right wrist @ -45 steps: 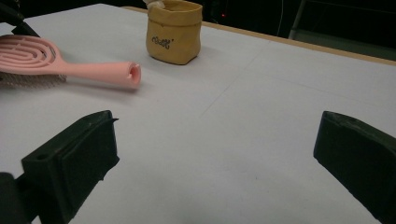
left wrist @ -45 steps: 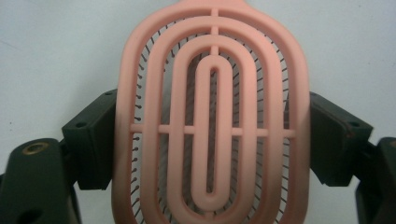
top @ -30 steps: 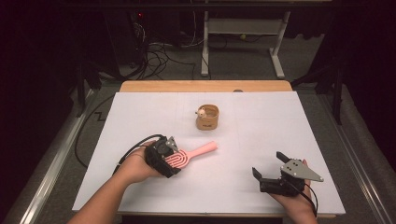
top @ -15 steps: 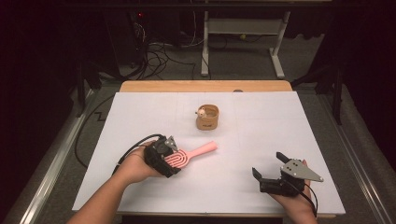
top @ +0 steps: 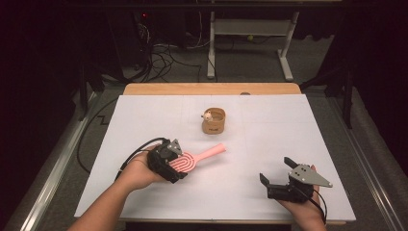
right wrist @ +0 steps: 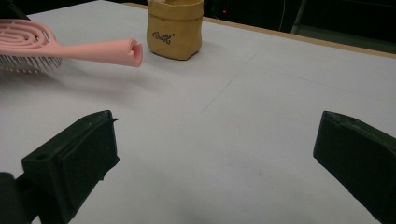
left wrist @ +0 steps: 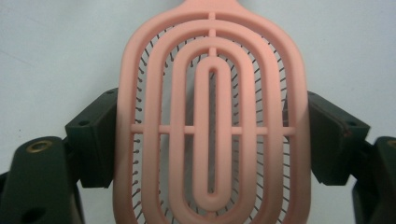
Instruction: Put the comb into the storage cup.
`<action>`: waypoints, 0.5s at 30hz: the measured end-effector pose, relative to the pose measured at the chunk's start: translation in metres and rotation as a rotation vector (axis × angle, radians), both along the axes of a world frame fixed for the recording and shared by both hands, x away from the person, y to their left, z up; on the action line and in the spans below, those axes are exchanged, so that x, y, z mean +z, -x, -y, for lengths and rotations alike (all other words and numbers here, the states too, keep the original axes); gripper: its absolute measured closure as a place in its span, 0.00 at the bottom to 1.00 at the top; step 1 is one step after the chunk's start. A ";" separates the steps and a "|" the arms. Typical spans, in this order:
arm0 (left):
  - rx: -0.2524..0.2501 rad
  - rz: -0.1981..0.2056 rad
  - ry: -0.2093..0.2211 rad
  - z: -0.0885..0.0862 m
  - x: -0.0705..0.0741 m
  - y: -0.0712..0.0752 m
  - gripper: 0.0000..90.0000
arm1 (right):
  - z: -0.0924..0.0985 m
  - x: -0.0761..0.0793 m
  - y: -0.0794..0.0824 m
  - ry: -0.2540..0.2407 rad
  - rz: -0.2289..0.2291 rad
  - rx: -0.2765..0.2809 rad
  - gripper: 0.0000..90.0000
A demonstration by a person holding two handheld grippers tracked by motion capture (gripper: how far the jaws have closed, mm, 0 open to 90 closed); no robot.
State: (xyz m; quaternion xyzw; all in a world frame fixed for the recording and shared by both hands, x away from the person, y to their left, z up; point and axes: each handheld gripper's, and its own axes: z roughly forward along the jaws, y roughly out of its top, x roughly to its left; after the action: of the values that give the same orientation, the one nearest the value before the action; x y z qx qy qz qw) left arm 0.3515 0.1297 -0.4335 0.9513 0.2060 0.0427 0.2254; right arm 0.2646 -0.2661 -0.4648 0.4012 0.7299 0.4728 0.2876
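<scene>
Pink hairbrush (left wrist: 212, 126) pinched across its head by left tool (top: 166, 161), right tool (top: 279, 175) spread, empty.

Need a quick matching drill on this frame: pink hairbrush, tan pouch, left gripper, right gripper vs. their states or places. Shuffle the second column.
Things:
1. pink hairbrush
2. tan pouch
3. left gripper
4. right gripper

States or places:
A. jaws open, nothing between them
B. stands upright toward the far side of the white table
C. clamped on the brush head from both sides
D. handle points toward the pouch, bristles down

Pairs: 1-D, 2-B, 3-C, 4-A
</scene>
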 end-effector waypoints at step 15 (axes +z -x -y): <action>-0.072 0.030 0.018 0.037 0.013 0.012 0.22 | -0.008 0.004 0.003 0.041 0.029 0.032 0.00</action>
State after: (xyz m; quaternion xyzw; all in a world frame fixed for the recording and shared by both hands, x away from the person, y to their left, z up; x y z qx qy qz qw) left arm 0.3392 0.0924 -0.4200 0.9553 0.1687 0.0468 0.2384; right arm 0.2620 -0.2580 -0.4607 0.3767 0.7416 0.4679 0.2988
